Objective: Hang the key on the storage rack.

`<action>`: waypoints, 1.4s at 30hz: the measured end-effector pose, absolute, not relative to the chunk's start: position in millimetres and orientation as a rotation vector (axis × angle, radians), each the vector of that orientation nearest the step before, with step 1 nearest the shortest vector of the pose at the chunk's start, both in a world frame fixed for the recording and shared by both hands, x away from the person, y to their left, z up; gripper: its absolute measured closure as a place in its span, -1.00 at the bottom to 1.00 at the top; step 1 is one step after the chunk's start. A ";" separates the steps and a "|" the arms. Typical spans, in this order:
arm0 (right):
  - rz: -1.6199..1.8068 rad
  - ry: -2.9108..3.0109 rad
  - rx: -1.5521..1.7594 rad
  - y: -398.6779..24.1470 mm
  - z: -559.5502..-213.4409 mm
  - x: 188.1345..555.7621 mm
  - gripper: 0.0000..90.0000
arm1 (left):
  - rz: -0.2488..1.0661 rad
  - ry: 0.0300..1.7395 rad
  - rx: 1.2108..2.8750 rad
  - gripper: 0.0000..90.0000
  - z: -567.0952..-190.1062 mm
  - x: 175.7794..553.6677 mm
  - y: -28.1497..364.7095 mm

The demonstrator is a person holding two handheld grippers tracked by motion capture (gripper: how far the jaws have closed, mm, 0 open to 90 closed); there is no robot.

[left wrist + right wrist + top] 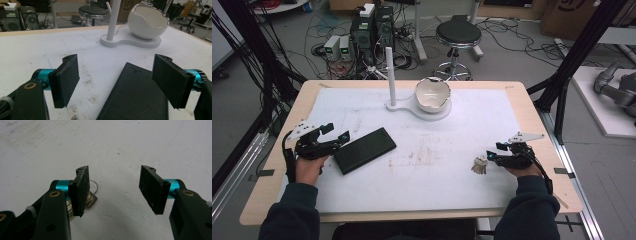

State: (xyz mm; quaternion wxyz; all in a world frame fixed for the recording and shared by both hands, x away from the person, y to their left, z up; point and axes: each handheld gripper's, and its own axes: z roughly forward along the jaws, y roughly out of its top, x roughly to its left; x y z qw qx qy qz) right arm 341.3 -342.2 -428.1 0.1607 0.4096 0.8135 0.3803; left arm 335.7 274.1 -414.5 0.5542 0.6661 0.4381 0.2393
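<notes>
The left gripper's (333, 131) fingers (65, 81) stand wide apart with nothing pressed between them. Its pads flank the near end of the wallet (364, 150), a flat black leather case that lies on the table, and neither pad touches it. In the left gripper view the wallet (136, 96) runs up between the jaws and sits closer to the right one; bare table shows between it and the left jaw.

The right gripper's (490, 156) fingers (82, 191) are also apart and hold nothing. The keys (480, 165) lie on the table just left of its tips. In the right gripper view the keys (91, 200) lie behind and outside the left jaw, with the ring peeking past it; the gap between the jaws holds only white surface.

The wallet lies at the left of the white mat (432, 165), slanted, its far end pointing toward the middle. The keys lie at the right, well apart from it. Between them the mat is open, marked by faint smudges.

At the far middle stands a white stand (422, 107) with an upright post (391, 75) and a bowl (432, 94) with a jagged rim. The stand is well apart from both grippers. The wooden table edge (287, 150) frames the mat on all sides.
</notes>
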 end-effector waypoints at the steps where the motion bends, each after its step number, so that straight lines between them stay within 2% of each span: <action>1: 1.099 2.341 1.165 -341.1 -428.7 341.9 -0.04 | 0.564 1.037 1.575 -0.51 -414.8 336.1 274.1; 10: 1.093 2.502 1.124 -324.7 -442.6 353.7 0.19 | 0.550 1.049 1.589 -0.50 -416.3 337.1 272.8; 11: 1.092 2.497 1.149 -324.4 -442.9 355.3 0.28 | 0.550 1.049 1.591 -0.50 -416.4 337.0 272.8; 15: 1.124 2.517 1.172 -325.4 -444.1 357.4 0.44 | 0.547 1.056 1.592 -0.49 -417.3 337.0 273.9; 19: 1.168 2.488 1.190 -329.2 -442.3 357.5 0.44 | 0.544 1.056 1.590 -0.49 -417.4 336.8 274.1; 23: 1.172 2.458 1.176 -332.8 -438.7 355.3 0.55 | 0.541 1.055 1.592 -0.49 -417.6 336.9 274.2; 31: 1.182 2.467 1.156 -338.1 -436.4 352.9 0.55 | 0.540 1.061 1.587 -0.48 -417.8 337.1 275.0; 37: 1.206 2.511 1.115 -340.0 -438.7 352.3 0.47 | 0.537 1.064 1.594 -0.48 -418.1 337.4 274.9; 39: 1.165 2.513 1.095 -338.0 -440.9 353.7 0.32 | 0.536 1.066 1.593 -0.48 -418.3 337.6 274.3; 42: 1.146 2.508 1.082 -336.1 -444.3 358.3 0.22 | 0.535 1.064 1.595 -0.48 -418.4 337.5 273.6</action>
